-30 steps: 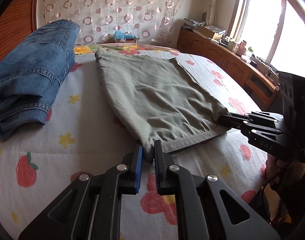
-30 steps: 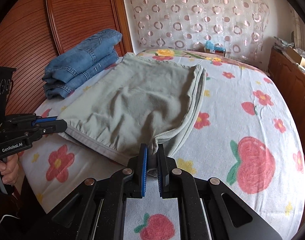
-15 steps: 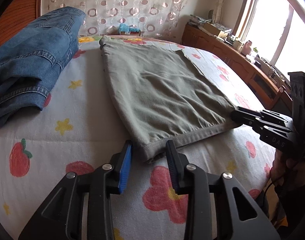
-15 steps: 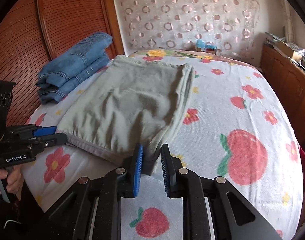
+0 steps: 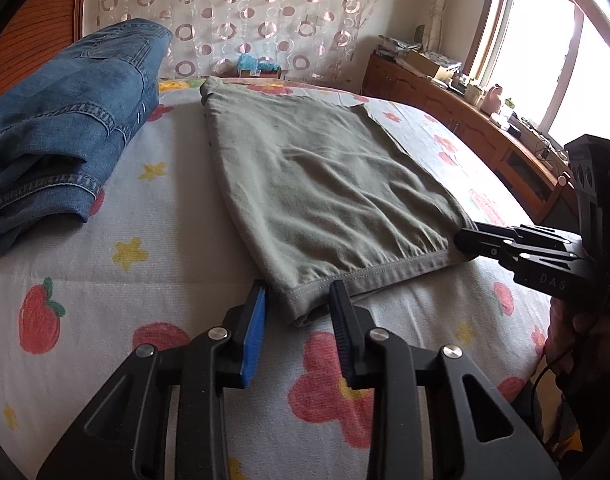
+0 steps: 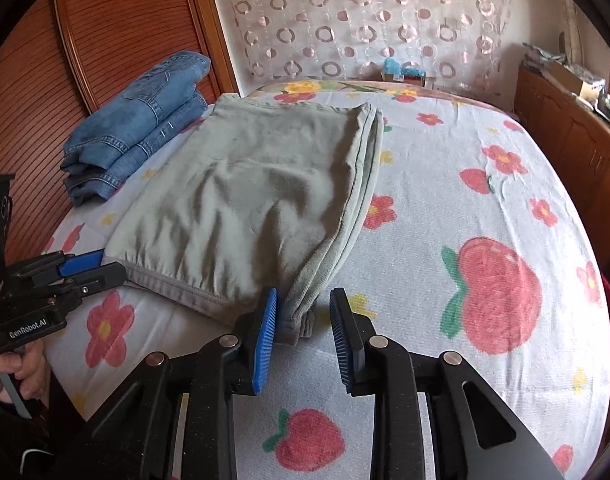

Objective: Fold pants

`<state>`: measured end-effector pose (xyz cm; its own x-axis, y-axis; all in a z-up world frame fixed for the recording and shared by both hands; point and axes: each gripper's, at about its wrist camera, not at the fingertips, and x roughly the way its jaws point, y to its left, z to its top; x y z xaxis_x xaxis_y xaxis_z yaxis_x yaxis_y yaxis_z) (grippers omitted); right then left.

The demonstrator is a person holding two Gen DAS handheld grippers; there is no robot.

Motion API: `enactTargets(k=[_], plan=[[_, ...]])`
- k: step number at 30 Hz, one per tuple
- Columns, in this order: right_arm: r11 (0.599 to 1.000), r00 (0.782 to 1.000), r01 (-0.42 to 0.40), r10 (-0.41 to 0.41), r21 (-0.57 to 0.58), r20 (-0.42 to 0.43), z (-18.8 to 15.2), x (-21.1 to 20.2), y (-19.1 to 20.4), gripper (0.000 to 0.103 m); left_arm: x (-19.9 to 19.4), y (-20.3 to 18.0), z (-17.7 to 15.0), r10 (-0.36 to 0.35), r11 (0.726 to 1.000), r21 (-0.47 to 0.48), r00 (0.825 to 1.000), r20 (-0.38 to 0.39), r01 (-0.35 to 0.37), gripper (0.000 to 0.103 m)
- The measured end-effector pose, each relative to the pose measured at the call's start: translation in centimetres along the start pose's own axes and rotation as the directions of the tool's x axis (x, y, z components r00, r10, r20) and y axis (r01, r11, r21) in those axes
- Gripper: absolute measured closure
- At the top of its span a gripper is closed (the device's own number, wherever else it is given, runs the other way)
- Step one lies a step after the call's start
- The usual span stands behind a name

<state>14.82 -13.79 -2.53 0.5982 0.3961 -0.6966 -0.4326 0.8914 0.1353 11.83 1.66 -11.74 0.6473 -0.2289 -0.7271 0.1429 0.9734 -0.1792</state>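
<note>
The grey-green pants (image 5: 329, 196) lie folded flat on the bed (image 6: 465, 184), their stitched hem edge nearest the cameras and the stacked layers showing along the right side in the right wrist view; judging by the compact, nearly square shape, at least one fold is already laid down; what may be left is a further fold to halve the bundle, or moving it beside the folded blue jeans (image 5: 65, 120), which sit well apart at the far left by the wooden headboard (image 6: 117, 36).

The left gripper (image 5: 297, 312) points down at a slant toward the near left corner of the hem; its jaws have just opened and then eased in slightly, and they stand narrowly apart with the corner lying between them; neither pad presses the cloth, so nothing is held. The right gripper (image 6: 303, 316) slants down likewise at the near right corner; its jaws have just been opening, and the bunched corner sits between them, close to the blue pad but seemingly loose; a gap shows on the other side.

Each gripper shows in the other's view, resting at opposite ends of the hem; a hand (image 6: 15, 372) grips the left one's handle.
</note>
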Motion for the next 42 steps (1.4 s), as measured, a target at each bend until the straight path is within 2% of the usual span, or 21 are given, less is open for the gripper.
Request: enactTargets(k=[2,4,6,9,18,28,36,42], plan=[[1.000,1.000,-0.008,0.008,-0.004,-0.002,0.0,0.0,0.0,0.075,0.0,0.1,0.0,-0.023,1.000,-0.008,1.000,-0.004,0.023,0.082],[1.000,1.000,-0.021,0.021,-0.011,-0.004,-0.1,0.1,0.2,0.083,-0.1,0.2,0.1,-0.028,1.000,-0.013,1.000,-0.003,0.028,0.085],[1.000,1.000,-0.027,0.027,-0.012,-0.003,-0.1,0.1,0.2,0.087,-0.1,0.4,0.1,-0.028,0.999,-0.017,1.000,0.000,0.028,0.090],[0.999,0.999,-0.047,0.047,-0.009,0.008,-0.2,0.1,0.2,0.092,-0.3,0.5,0.2,-0.043,0.999,-0.025,0.999,0.008,0.044,0.093],[0.995,0.994,-0.098,0.098,0.003,0.047,-0.8,-1.3,0.1,0.093,-2.9,-0.5,0.7,-0.060,0.998,0.011,0.996,0.072,0.060,0.093],[0.989,0.983,-0.145,0.143,0.009,0.115,-1.4,-5.4,-0.6,0.093,-6.4,-1.5,1.2,-0.111,0.993,0.050,0.986,0.124,0.106,0.093],[0.991,0.977,-0.134,0.137,-0.028,0.161,-1.4,-8.4,-0.4,0.093,-8.7,-2.2,2.2,-0.120,0.991,0.085,0.978,0.172,0.107,0.093],[0.992,0.979,-0.092,0.107,-0.087,0.175,-1.5,-9.8,0.7,0.093,-10.1,-2.6,2.8,-0.126,0.989,0.101,0.972,0.200,0.108,0.093]])
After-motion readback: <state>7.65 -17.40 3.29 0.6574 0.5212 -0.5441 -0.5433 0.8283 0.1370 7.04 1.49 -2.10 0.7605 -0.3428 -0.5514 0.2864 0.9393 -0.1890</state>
